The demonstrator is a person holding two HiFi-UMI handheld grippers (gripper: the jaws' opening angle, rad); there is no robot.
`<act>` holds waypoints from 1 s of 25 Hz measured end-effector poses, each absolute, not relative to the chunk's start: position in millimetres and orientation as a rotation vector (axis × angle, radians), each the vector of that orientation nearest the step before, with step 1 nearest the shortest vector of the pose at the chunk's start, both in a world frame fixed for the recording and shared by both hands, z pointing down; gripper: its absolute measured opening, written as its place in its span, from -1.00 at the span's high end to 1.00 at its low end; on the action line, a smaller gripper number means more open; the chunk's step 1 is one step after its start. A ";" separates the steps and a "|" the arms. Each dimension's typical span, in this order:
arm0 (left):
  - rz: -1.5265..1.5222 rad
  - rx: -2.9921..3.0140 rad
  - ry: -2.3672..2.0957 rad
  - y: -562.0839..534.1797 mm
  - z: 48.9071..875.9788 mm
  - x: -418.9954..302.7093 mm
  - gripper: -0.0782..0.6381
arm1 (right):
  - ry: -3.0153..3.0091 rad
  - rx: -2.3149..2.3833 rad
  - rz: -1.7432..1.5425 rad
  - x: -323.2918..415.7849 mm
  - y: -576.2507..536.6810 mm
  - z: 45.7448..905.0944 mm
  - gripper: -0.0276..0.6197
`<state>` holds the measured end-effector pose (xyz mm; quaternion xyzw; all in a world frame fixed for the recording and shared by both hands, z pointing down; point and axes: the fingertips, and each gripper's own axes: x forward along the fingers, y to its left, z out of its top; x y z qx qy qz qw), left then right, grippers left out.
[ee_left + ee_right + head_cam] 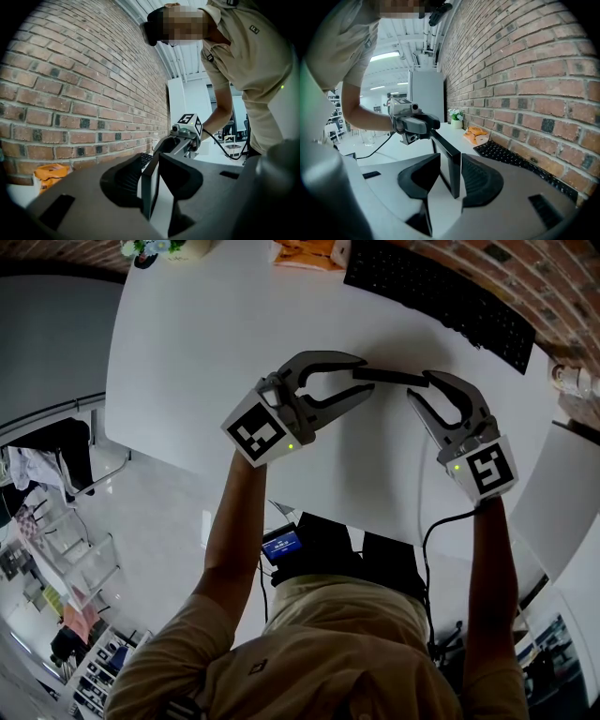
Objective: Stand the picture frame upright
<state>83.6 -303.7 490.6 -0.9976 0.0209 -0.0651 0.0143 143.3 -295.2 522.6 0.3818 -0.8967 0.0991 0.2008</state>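
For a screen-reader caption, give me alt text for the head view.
A dark picture frame stands on edge on a white table, its ends between the open jaws of the person's left gripper and right gripper. A black keyboard lies at the far right.

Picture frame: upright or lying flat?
Upright. The picture frame stands on its edge on the white table, a thin bar from above; both gripper views show it vertical between open jaws.

Black picture frame [389, 377], white table [206, 352], red brick wall [70, 84], black keyboard [441, 296]
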 end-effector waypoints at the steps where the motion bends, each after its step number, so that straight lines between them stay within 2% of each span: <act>1: -0.203 -3.108 0.072 -302.6 488.7 82.2 0.51 | -2.507 1.068 0.281 142.8 -294.3 521.6 0.48; 8: -0.175 -3.132 0.155 -299.0 470.1 69.3 0.51 | -2.499 1.094 0.270 149.9 -289.8 509.6 0.39; 15: -0.061 -3.131 0.328 -288.7 424.9 33.4 0.51 | -2.478 1.137 0.193 157.2 -270.1 480.3 0.37; 21: -0.078 -3.068 0.494 -259.3 379.5 7.3 0.52 | -2.488 1.244 0.169 163.3 -242.0 437.0 0.38; 22: -0.072 -3.057 0.527 -253.7 369.9 3.7 0.53 | -2.496 1.261 0.172 162.7 -235.7 427.5 0.43; 25: -0.054 -3.024 0.647 -235.2 340.0 -6.9 0.63 | -2.538 1.297 0.183 155.4 -214.5 395.4 0.76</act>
